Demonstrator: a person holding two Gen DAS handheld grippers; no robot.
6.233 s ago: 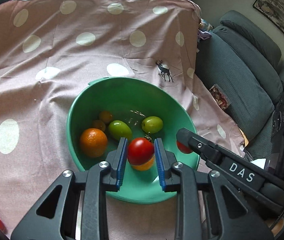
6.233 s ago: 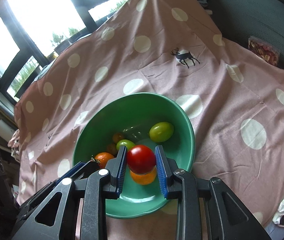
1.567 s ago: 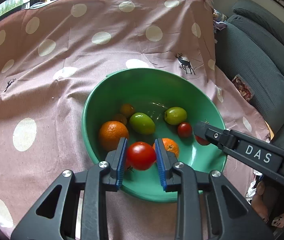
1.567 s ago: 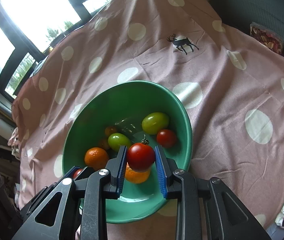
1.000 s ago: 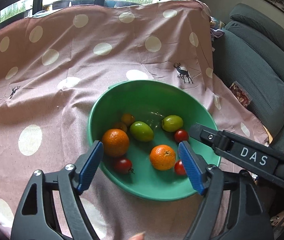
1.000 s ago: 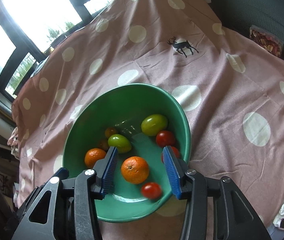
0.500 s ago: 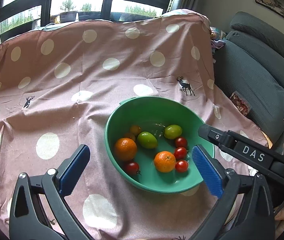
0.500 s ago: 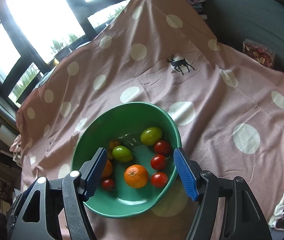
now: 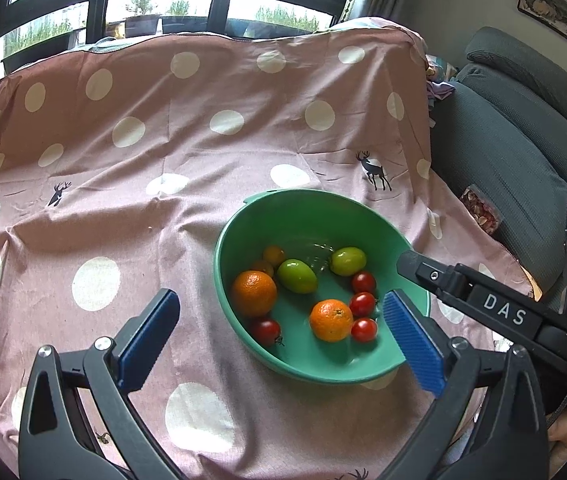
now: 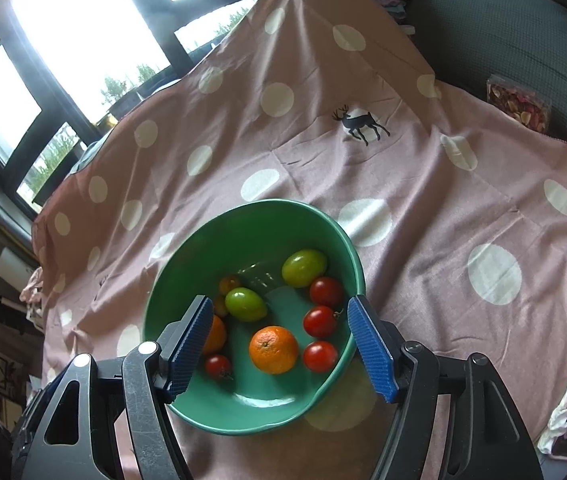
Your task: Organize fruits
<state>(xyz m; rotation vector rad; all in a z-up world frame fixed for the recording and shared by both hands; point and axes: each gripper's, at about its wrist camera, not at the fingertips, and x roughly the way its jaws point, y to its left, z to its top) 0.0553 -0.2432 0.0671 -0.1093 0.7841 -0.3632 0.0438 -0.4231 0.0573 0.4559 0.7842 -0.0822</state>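
While both claws hang released and empty above the cloth [image 9: 123, 200], the left gripper [image 9: 279, 336] sits left of the right gripper [image 10: 283, 340]; every fruit lies in the bowl [image 9: 303, 208]: oranges [image 9: 254, 293], green fruits [image 9: 296, 276], then red tomatoes [image 9: 363, 282].

Daylight entered from the windows [image 10: 63, 40] behind the table; in the right wrist view the panes were overexposed to white. Illumination on the tablecloth [image 9: 123, 208] was soft, with faint shadows. A glossy highlight marked the green bowl [image 10: 267, 402]. Both views showed strong fisheye curvature, dark vignetted corners, and slight blur at the edges.
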